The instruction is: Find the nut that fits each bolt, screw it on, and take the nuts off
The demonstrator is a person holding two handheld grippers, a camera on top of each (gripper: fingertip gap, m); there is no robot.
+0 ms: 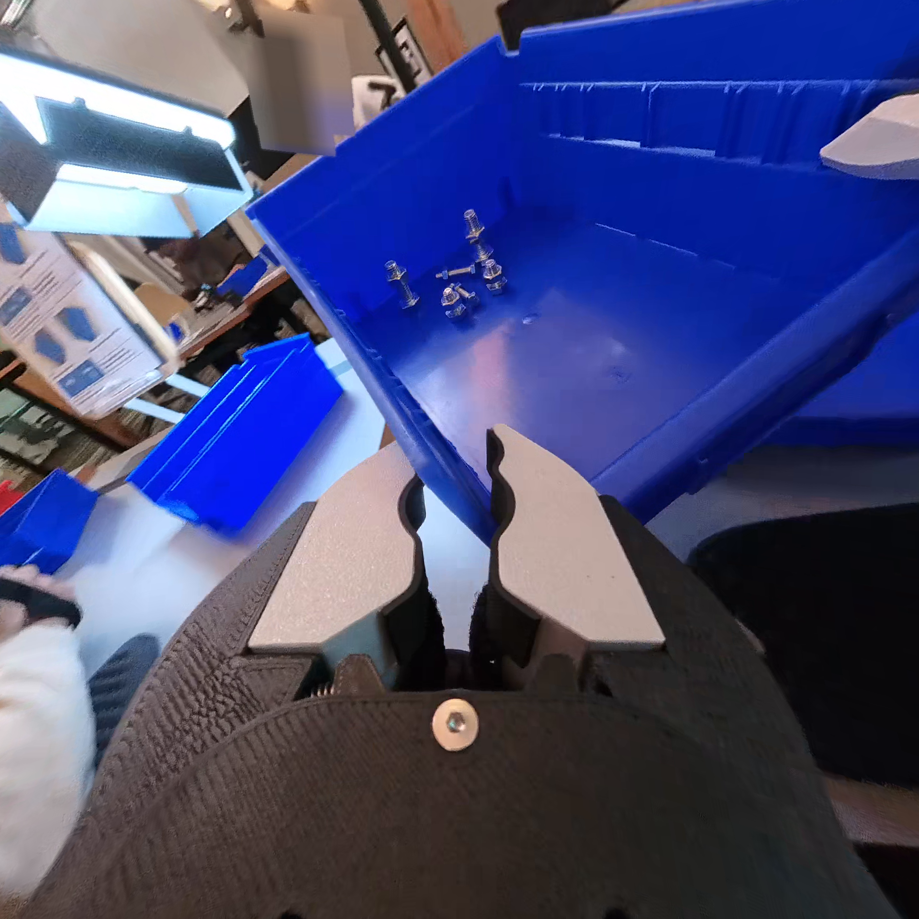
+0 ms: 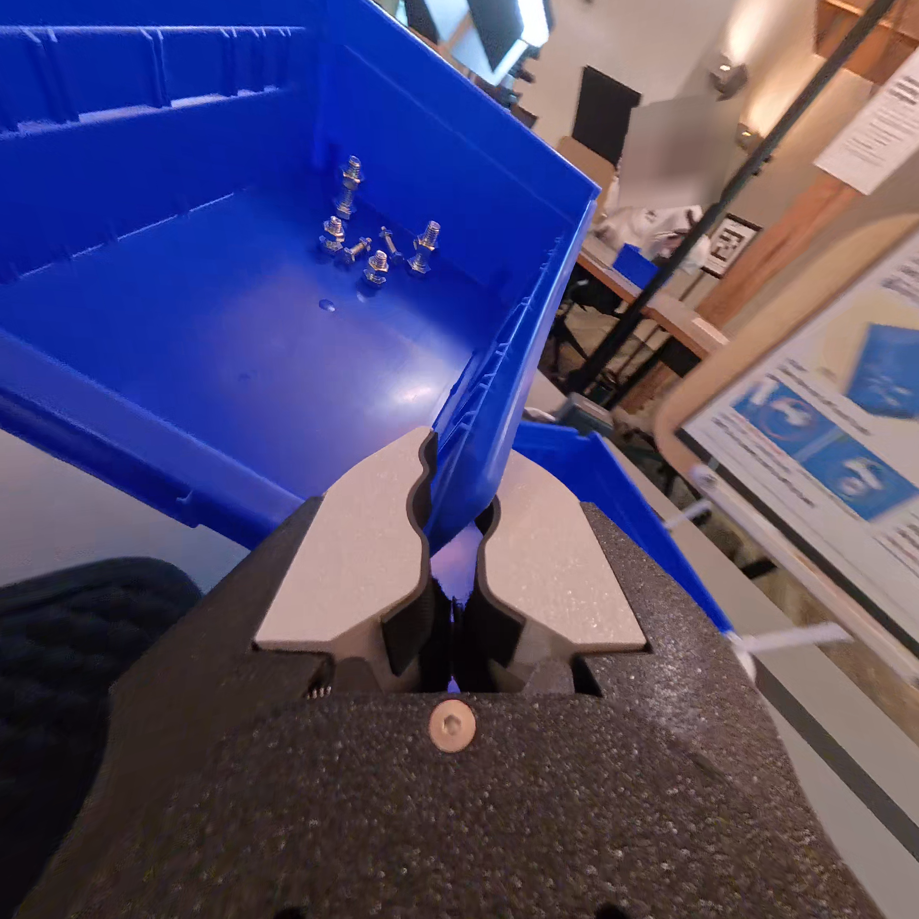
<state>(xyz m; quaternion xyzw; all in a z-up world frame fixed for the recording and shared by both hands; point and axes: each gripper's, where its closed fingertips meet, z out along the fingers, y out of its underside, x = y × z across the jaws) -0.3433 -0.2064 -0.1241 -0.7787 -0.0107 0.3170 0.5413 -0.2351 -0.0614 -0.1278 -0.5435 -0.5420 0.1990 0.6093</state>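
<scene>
Blue plastic bin (image 1: 621, 318) fills both frames, tilted, I judge to slide its load into one corner. My left claw (image 1: 455, 490) pinches one side wall, my right claw (image 2: 460, 490) the other. Bolts with nuts (image 2: 375, 238) cluster upper centre.

A smaller blue bin (image 1: 238, 437) lay on the white table (image 1: 348, 422). An illustrated poster board (image 2: 815, 442) stood at the table's edge. Behind, a bright light panel (image 1: 124, 134) hung tilted.
</scene>
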